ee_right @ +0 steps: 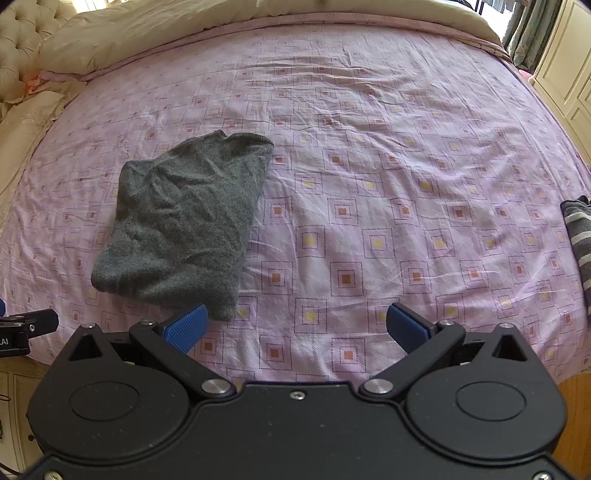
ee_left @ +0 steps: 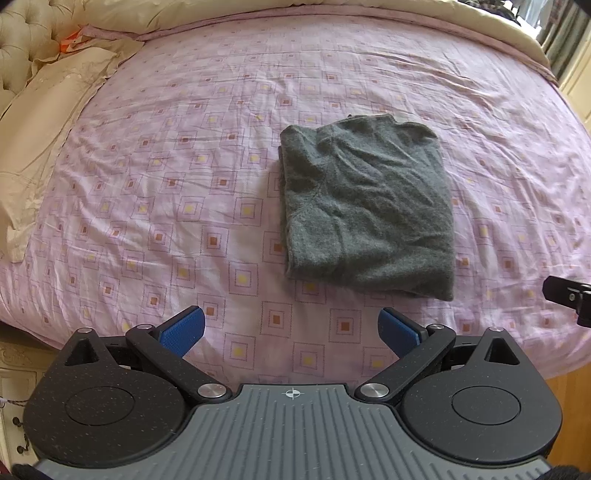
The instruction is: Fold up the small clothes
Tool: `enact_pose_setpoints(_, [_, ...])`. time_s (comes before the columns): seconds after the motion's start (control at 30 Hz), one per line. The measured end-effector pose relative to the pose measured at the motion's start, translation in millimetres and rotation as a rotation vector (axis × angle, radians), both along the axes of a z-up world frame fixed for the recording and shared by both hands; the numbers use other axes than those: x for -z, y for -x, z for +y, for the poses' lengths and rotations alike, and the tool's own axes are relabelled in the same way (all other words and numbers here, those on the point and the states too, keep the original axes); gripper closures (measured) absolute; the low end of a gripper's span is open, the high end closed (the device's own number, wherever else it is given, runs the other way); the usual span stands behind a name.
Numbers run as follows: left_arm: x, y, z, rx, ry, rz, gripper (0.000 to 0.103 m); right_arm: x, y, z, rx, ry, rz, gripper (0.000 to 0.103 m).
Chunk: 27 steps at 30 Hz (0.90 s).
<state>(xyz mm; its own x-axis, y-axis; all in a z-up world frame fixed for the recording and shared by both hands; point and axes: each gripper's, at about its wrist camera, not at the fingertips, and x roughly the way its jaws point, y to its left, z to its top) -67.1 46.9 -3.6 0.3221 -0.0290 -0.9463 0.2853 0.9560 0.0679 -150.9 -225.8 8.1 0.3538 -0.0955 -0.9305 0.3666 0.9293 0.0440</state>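
A dark grey knitted garment lies folded into a compact rectangle on the pink patterned bedsheet. In the right wrist view the same grey garment sits left of centre. My left gripper is open, its blue pads held just short of the garment's near edge, holding nothing. My right gripper is open too, over bare sheet, with its left pad close to the garment's near right corner.
A striped grey garment lies at the bed's right edge. Beige pillows and a tufted headboard are at the left, a beige duvet along the far side. Wood floor shows at the lower right.
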Motion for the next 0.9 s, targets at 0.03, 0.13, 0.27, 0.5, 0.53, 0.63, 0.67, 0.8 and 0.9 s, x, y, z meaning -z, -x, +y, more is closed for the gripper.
enact_pose_setpoints(0.03, [0.3, -0.2, 0.0, 0.001, -0.003, 0.000, 0.002, 0.4, -0.9, 0.6, 0.002, 0.004, 0.004, 0.001])
enact_pose_setpoints(0.13, [0.7, -0.5, -0.4, 0.005, -0.012, -0.002, 0.002, -0.2, -1.9, 1.0, 0.008, 0.003, 0.002, 0.001])
enact_pose_setpoints(0.27, [0.2, 0.6, -1.8, 0.010, -0.026, -0.012, 0.002, -0.3, -3.8, 1.5, 0.019, 0.013, 0.012, 0.001])
enact_pose_setpoints(0.5, [-0.4, 0.8, -4.2, 0.018, -0.048, -0.025, 0.002, -2.7, -6.4, 2.9, 0.019, 0.011, 0.005, 0.001])
enact_pose_setpoints(0.53, [-0.4, 0.8, -4.0, 0.018, -0.048, -0.025, 0.002, -2.7, -6.4, 2.8, 0.019, 0.011, 0.004, 0.001])
enact_pose_setpoints(0.63, [-0.3, 0.6, -3.6, 0.013, -0.047, -0.021, 0.002, -2.9, -6.9, 3.2, 0.019, 0.011, 0.004, 0.001])
enact_pose_setpoints(0.67, [0.1, 0.2, -3.2, 0.011, -0.045, -0.019, 0.002, -3.0, -7.0, 3.5, 0.019, 0.011, 0.004, 0.001])
enact_pose_setpoints(0.8, [0.4, 0.2, -2.7, 0.009, -0.042, -0.013, 0.002, -3.2, -7.8, 3.9, 0.020, 0.012, 0.005, 0.001])
enact_pose_setpoints(0.9, [0.9, 0.4, -4.2, 0.011, -0.046, -0.015, 0.002, -3.2, -7.8, 4.1, 0.020, 0.011, 0.005, 0.001])
